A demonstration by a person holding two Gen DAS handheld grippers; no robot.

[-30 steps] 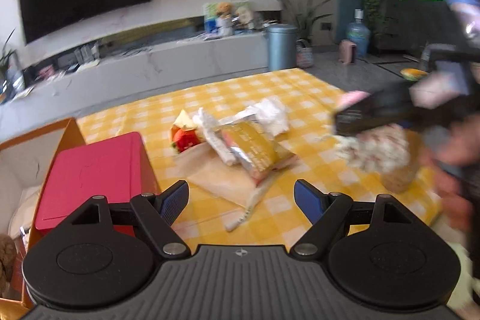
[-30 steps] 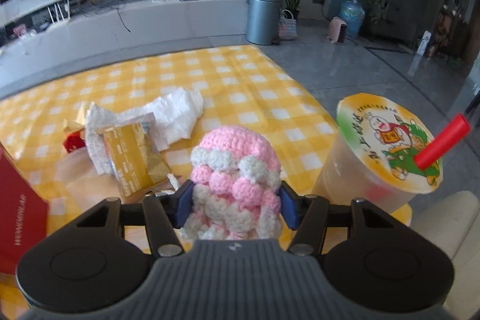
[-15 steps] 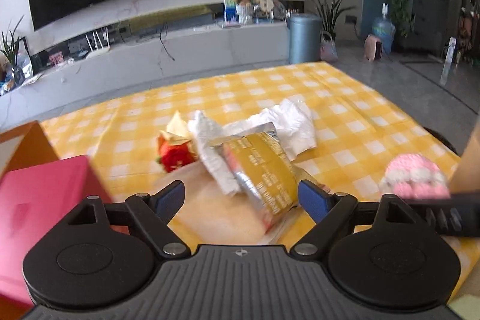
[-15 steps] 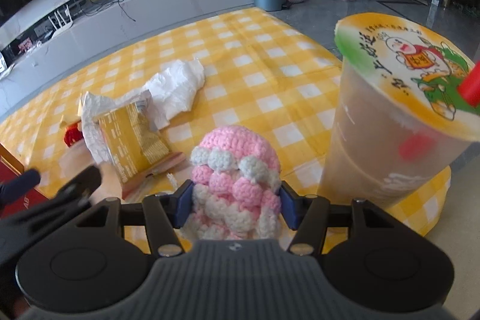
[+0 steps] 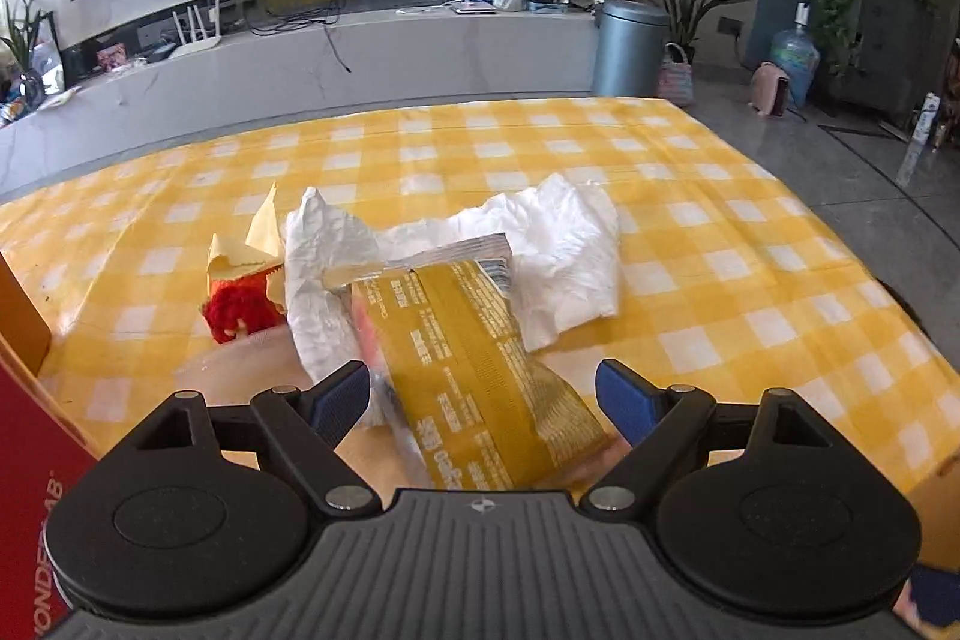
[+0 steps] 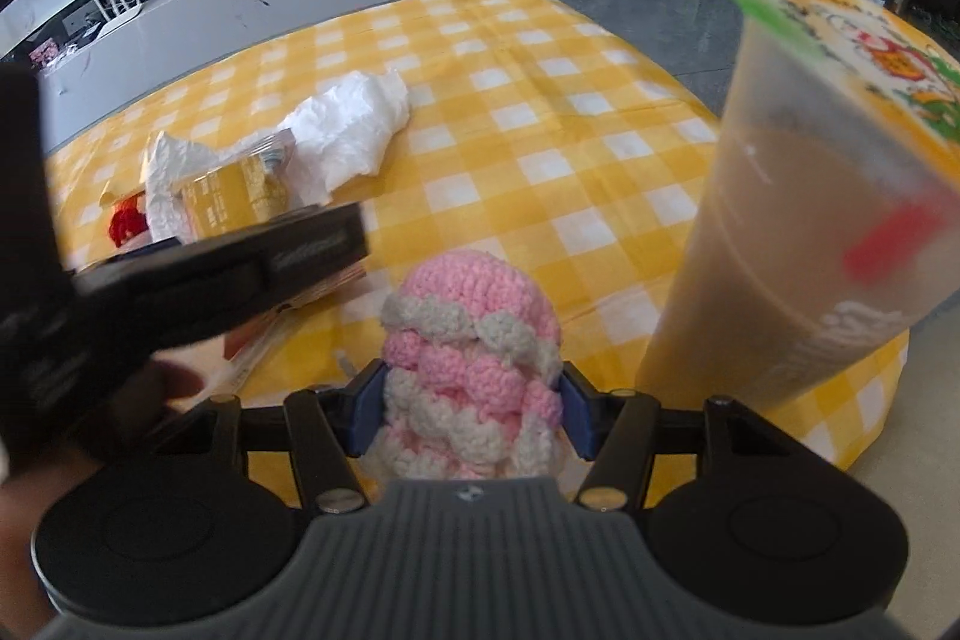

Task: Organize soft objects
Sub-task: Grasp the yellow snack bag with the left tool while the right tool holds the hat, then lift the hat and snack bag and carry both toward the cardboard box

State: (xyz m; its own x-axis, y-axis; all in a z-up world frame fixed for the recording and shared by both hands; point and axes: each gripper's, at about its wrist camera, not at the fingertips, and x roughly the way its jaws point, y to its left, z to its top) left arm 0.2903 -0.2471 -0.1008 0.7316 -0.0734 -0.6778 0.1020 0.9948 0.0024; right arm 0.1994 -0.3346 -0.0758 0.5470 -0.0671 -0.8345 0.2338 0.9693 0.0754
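Crocheted pink-and-cream toy (image 6: 471,370) sits clamped in the right hand-held gripper (image 6: 471,415), awaiting stowing, while the wide-open, empty left hand-held gripper (image 5: 480,394) must next close on the yellow snack packet (image 5: 474,370) at twelve o'clock.

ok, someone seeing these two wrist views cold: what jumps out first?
The pink-and-white crocheted piece, clamped in the right gripper low in the right wrist view, with a sealed milk tea cup looming beside it on the right. In the left wrist view the left gripper stands open over a yellow snack packet lying on crumpled white paper on the yellow checked tablecloth.
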